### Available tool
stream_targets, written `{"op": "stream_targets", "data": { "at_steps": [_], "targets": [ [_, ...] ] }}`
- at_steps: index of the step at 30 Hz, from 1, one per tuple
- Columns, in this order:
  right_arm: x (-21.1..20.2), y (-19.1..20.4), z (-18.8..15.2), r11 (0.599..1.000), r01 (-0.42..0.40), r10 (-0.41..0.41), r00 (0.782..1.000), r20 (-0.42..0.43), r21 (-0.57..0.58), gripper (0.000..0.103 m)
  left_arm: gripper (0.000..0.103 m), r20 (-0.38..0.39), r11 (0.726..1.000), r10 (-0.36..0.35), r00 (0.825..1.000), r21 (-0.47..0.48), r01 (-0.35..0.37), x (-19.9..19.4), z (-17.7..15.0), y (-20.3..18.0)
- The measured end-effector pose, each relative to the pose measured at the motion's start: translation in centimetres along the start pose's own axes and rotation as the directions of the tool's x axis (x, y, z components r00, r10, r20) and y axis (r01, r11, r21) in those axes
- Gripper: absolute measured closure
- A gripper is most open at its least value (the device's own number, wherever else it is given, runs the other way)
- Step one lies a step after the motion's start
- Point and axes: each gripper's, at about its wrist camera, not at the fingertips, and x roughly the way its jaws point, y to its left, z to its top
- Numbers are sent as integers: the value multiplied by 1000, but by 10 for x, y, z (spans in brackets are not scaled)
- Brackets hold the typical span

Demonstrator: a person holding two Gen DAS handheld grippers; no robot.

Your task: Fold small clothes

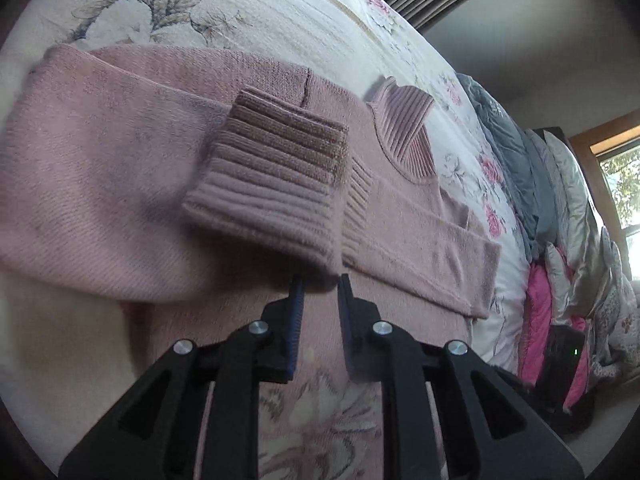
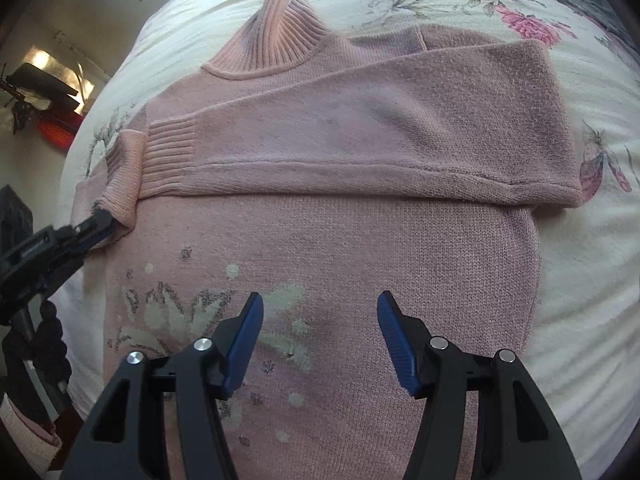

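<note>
Sweater (image 2: 320, 240) lies on the bed (image 2: 592, 280), sleeves folded across. We see the left tool (image 1: 319, 280) slightly parted beside a cuff (image 1: 264, 184), the right tool (image 2: 320, 300) wide open.

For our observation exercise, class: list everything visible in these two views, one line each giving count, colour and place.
sweater: one, dusty pink with a pale knitted flower, flat on the bed, both sleeves folded across the chest
bedspread: one, cream with pink flowers, under the sweater
pillows: several, grey, silver and bright pink, piled along the far side of the bed
left gripper: black with blue pads, slightly apart, at the ribbed cuff
right gripper: black with blue pads, wide open over the sweater's lower half
</note>
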Motion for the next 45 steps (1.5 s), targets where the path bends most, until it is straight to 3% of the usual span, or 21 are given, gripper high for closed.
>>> {"op": "stream_targets", "data": {
  "at_steps": [3, 6, 9, 12, 18, 27, 28, 30, 32, 33, 38, 42, 45],
  "targets": [
    [-2, 16, 8, 999, -31, 31, 999, 10, -12, 43, 87, 75, 1000, 27, 997, 2, -28, -40, 2, 18],
    [-2, 41, 21, 997, -65, 65, 998, 19, -49, 43, 85, 152, 991, 132, 980, -23, -130, -64, 21, 38],
    [0, 72, 34, 991, -98, 101, 995, 22, -88, 43, 84, 149, 977, 202, 968, -94, -189, -66, 40, 68],
    [4, 102, 49, 984, -122, 125, 992, 18, -129, 43, 87, 92, 954, 291, 952, -96, -283, -49, 47, 87],
    [19, 145, 71, 969, -183, 183, 983, -17, -167, 42, 87, 96, 962, 237, 967, -165, -220, -57, 46, 104],
    [83, 175, 93, 949, -313, 305, 941, -148, -38, 42, 77, 137, 957, 247, 959, -188, -220, -96, 42, 117],
    [89, 177, 93, 949, -315, 306, 938, -161, -32, 44, 76, 136, 956, 250, 959, -190, -222, -96, 42, 118],
    [95, 181, 93, 946, -322, 312, 935, -168, -38, 68, 76, 130, 954, 251, 959, -198, -223, -96, 41, 120],
    [87, 185, 94, 940, -333, 320, 936, -146, -75, 84, 76, 127, 954, 251, 960, -203, -222, -96, 41, 119],
    [77, 185, 96, 930, -356, 344, 931, -122, -95, 87, 76, 129, 954, 248, 960, -202, -219, -95, 41, 117],
    [17, 162, 108, 899, -419, 423, 906, 4, -128, 88, 76, 156, 968, 228, 961, -142, -206, -91, 49, 89],
    [-27, 121, 114, 913, -392, 404, 909, 106, -114, 88, 74, 160, 980, 194, 968, -83, -182, -76, 58, 58],
    [-45, 89, 113, 939, -328, 341, 927, 154, -105, 88, 74, 147, 983, 186, 972, -40, -182, -59, 61, 37]
  ]
}}
